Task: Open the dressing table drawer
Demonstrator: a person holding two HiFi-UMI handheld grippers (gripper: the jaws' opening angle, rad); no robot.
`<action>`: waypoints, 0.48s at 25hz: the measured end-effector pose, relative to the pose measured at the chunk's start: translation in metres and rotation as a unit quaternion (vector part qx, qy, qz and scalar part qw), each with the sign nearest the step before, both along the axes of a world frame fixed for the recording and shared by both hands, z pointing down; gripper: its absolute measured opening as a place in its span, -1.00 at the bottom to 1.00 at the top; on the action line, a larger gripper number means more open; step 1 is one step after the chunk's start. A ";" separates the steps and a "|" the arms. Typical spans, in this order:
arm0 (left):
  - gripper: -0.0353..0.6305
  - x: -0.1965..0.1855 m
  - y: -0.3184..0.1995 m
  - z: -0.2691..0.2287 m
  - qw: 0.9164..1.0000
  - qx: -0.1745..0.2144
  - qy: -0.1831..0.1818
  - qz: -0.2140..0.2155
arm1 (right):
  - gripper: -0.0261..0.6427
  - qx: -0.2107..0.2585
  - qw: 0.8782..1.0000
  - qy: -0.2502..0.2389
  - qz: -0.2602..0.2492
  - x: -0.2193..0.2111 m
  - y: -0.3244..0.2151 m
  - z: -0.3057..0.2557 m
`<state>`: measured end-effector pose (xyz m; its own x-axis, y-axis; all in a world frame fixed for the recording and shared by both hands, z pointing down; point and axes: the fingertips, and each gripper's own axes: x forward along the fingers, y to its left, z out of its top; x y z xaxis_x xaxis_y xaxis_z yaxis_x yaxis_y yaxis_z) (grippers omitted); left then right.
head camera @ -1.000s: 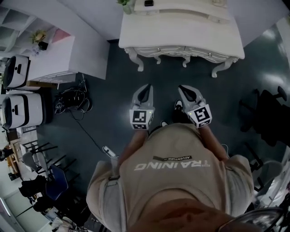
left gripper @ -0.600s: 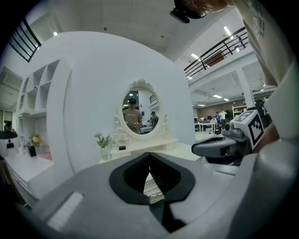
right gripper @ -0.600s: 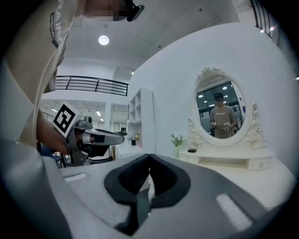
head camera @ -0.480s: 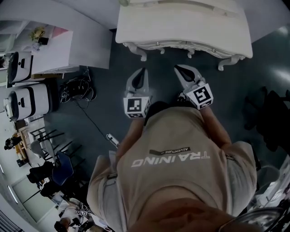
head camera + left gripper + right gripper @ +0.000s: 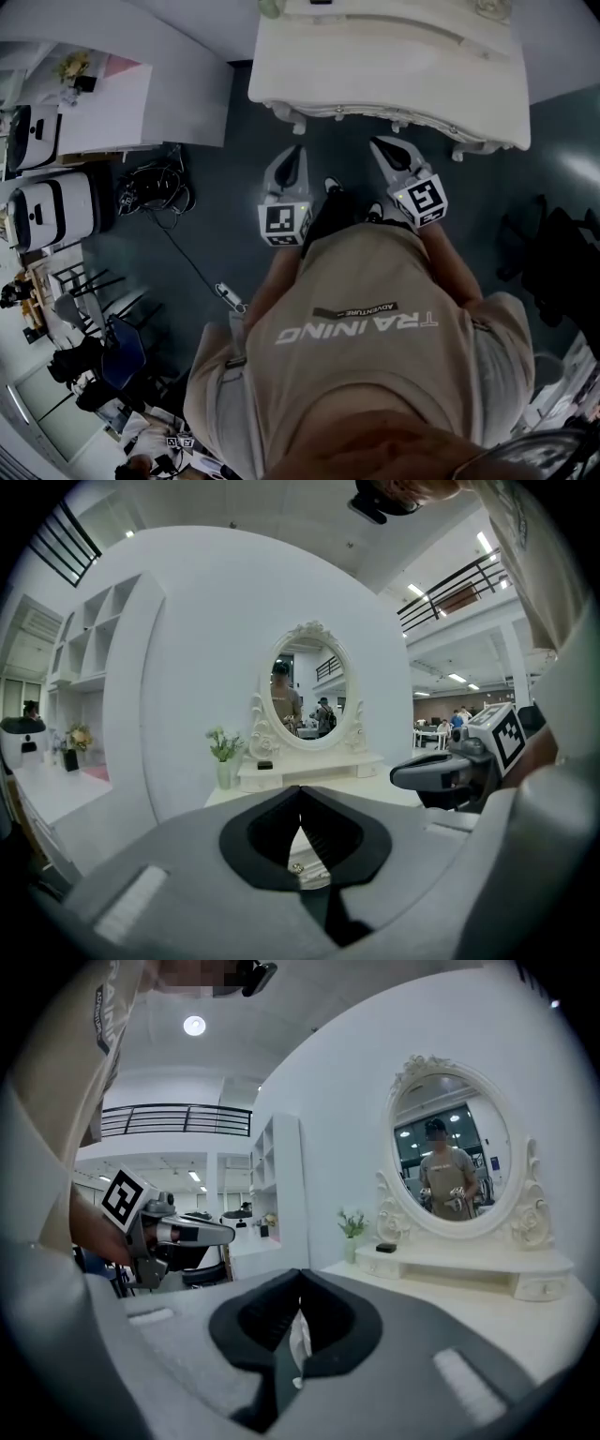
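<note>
Both pressed together, the left hand-held gripper (image 5: 296, 153) and right hand-held gripper (image 5: 382, 144) hover near the drawer (image 5: 371, 111).

dark grey floor (image 5: 234, 187), white wall (image 5: 187, 667), white shelf unit (image 5: 94, 644), round ceiling light (image 5: 194, 1026)

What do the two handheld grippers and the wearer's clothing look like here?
Both the left gripper and right gripper have light grey tapering shells with black-lined jaws. Each carries a white cube printed with black square markers. The person wears a beige T-shirt lettered TRAINING in white.
</note>
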<state>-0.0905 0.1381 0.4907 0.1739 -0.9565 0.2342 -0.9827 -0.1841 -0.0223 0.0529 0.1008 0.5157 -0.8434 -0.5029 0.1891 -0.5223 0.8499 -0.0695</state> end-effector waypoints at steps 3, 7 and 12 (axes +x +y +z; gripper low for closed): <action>-0.87 -0.021 -0.027 -0.003 1.000 0.012 0.004 0.010 | -0.91 0.008 1.000 0.011 0.001 -0.022 -0.020 -0.008; -0.87 -0.048 -0.065 -0.022 0.999 0.041 0.007 0.029 | -0.91 0.023 1.000 0.020 0.008 -0.055 -0.050 -0.024; -0.87 -0.066 -0.097 -0.018 0.997 0.045 0.014 0.069 | -0.91 0.032 0.999 0.020 0.032 -0.083 -0.074 -0.031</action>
<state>-0.1566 0.0408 0.4726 0.3102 -0.9401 0.1416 -0.9486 -0.3158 -0.0186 -0.0304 0.0264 0.4851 -0.8016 -0.5674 0.1882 -0.5767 0.8169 0.0067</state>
